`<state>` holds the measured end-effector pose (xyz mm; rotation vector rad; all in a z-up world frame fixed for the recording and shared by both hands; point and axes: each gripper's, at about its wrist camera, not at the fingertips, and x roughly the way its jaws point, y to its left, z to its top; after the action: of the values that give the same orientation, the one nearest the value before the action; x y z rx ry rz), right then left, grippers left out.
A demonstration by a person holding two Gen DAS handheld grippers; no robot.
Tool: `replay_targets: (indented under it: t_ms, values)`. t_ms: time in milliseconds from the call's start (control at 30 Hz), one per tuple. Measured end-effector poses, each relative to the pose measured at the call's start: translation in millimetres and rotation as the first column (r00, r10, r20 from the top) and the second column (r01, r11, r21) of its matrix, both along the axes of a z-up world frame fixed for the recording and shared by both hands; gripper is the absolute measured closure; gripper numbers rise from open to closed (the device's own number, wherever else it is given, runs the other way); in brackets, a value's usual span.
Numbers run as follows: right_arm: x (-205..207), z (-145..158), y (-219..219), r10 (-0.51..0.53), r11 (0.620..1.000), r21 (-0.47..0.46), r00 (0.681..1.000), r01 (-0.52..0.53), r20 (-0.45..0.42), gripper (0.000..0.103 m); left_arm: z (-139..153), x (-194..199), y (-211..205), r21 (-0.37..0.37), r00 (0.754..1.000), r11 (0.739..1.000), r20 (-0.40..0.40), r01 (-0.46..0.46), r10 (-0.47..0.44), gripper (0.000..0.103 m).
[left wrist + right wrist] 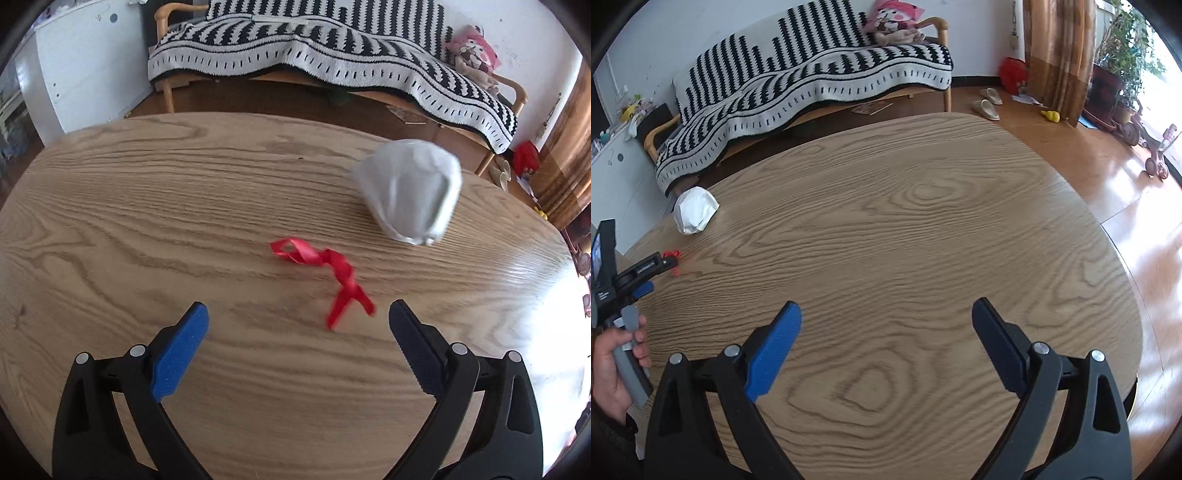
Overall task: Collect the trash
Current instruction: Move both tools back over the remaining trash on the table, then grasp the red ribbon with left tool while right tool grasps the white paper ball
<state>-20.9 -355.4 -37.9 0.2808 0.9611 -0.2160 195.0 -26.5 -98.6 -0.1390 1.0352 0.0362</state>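
A twisted red ribbon (325, 273) lies on the wooden table (147, 206), just ahead of my left gripper (297, 314), which is open with nothing between its blue pads. Beyond the ribbon to the right sits a white crumpled bag (410, 192). In the right wrist view my right gripper (886, 314) is open over bare tabletop (905, 229). The white bag (694, 210) is far off at the left there. A bit of the red ribbon (673, 254) shows beside the left gripper's body (635, 275), held by a hand (613, 365).
A bench with a black-and-white striped blanket (332, 51) stands past the table's far edge, with a plush toy (894, 18) on it. A white cabinet (85, 62) is at the left. Slippers (988, 101), a curtain (1060, 48) and plants (1123, 55) are on the right.
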Motion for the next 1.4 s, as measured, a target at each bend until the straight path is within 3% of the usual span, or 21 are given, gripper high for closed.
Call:
replay_targets:
  t_ms: [200,267,333,367,400,433,467,733,833,933,1067,1267,1400]
  values:
    - [14.9,-9.4,12.8,0.018,1.000,0.005,1.000,-0.018,-0.019,0.013,-5.9,18.4,-4.4,0.065,0.997,0.997,0.047,0.052,-0.055,0.008]
    - [19.9,-11.8,17.4,0.028,1.000,0.004,0.999,-0.027,-0.023,0.013,-6.7,20.4,-9.0,0.099,0.995,0.993,0.064,0.072,-0.078,0.019]
    - [25.7,-14.8,23.4,0.037,0.999,0.007,0.999,-0.037,-0.025,0.013,-3.2,19.3,-10.4,0.118,0.992,0.989,0.087,0.085,-0.095,0.057]
    - [30.4,-16.9,28.0,0.045,0.999,0.009,0.999,-0.045,-0.028,0.013,-1.1,18.0,-7.9,0.101,0.991,0.991,0.093,0.087,-0.096,0.067]
    - [32.9,-18.1,30.7,0.053,0.999,0.011,0.998,-0.053,-0.029,0.013,0.0,18.5,-2.8,0.074,0.991,0.993,0.091,0.089,-0.096,0.089]
    - [37.8,-20.5,36.4,0.067,0.998,0.013,0.997,-0.067,-0.032,0.013,0.2,18.8,1.5,0.048,0.992,0.995,0.086,0.088,-0.092,0.091]
    - [43.3,-23.2,43.0,0.084,0.996,0.014,0.996,-0.084,-0.037,0.013,0.7,19.4,8.5,0.015,0.993,0.996,0.079,0.083,-0.084,0.092]
    - [85.7,-49.3,117.4,0.228,0.973,-0.004,0.971,-0.229,-0.075,0.012,15.1,1.9,58.2,-0.012,0.998,1.000,0.064,0.016,-0.015,0.092]
    - [106.9,-58.3,149.2,0.265,0.963,-0.032,0.961,-0.268,-0.083,0.006,18.8,-6.7,75.7,-0.053,0.999,0.999,0.046,0.003,0.000,0.092]
    - [136.0,-63.1,187.6,0.316,0.941,-0.105,0.946,-0.322,-0.070,0.006,18.9,-11.4,84.4,-0.063,0.999,0.998,0.033,0.003,-0.001,0.092]
    - [182.5,-64.9,220.1,0.333,0.936,-0.109,0.942,-0.336,-0.043,0.006,14.6,-10.9,91.2,-0.083,1.000,0.996,0.018,-0.019,0.021,0.092]
    - [253.8,-66.8,249.6,0.355,0.927,-0.100,0.932,-0.361,-0.078,0.006,6.0,-2.6,90.3,-0.103,1.000,0.994,-0.011,-0.028,0.027,0.092]
    - [277.1,-65.6,248.0,0.346,0.934,-0.059,0.935,-0.351,-0.080,0.006,5.2,0.4,89.4,-0.106,1.000,0.994,-0.014,-0.029,0.027,0.092]
